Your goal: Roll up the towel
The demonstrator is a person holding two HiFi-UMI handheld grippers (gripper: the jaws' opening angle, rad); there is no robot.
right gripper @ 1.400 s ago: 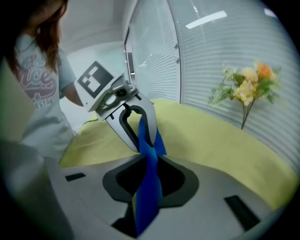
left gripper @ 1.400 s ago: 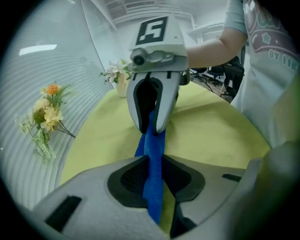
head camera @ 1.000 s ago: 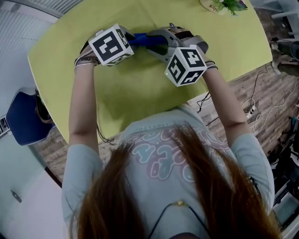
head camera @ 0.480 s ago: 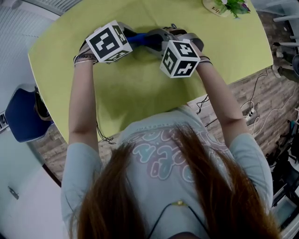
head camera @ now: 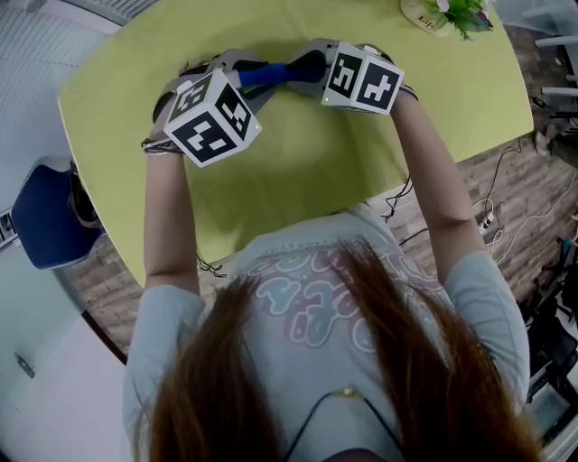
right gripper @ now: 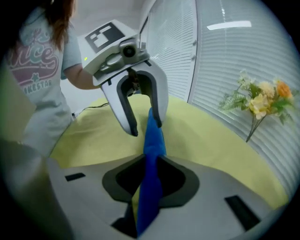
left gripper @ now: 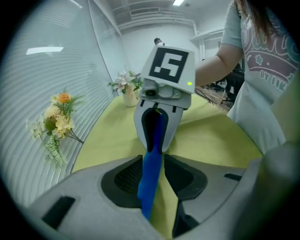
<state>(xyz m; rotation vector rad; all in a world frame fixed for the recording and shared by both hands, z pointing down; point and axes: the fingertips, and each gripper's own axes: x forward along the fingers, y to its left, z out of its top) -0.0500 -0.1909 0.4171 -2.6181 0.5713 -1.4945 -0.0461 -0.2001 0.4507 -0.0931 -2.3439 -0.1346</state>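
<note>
A narrow blue towel point(head camera: 268, 74) is stretched between my two grippers above the yellow-green table point(head camera: 307, 171). In the left gripper view the towel point(left gripper: 151, 164) runs from between my left gripper's point(left gripper: 153, 174) pads straight into the right gripper point(left gripper: 155, 140) facing it. The left jaws have just opened a little but still pinch the cloth. In the right gripper view the towel point(right gripper: 151, 154) passes through my right gripper point(right gripper: 149, 182), whose jaws have just been closing on it. The left gripper point(right gripper: 143, 124) holds its far end.
A vase of flowers point(head camera: 447, 11) stands at the table's far right edge. More flowers point(left gripper: 58, 122) stand by the blinds. A blue chair point(head camera: 45, 226) sits at the left of the table, and cables point(head camera: 488, 212) lie on the floor at the right.
The left gripper has lifted and its cube now sits nearer to me. The right gripper has rolled and shifted away from me. The blue towel stays between them.
</note>
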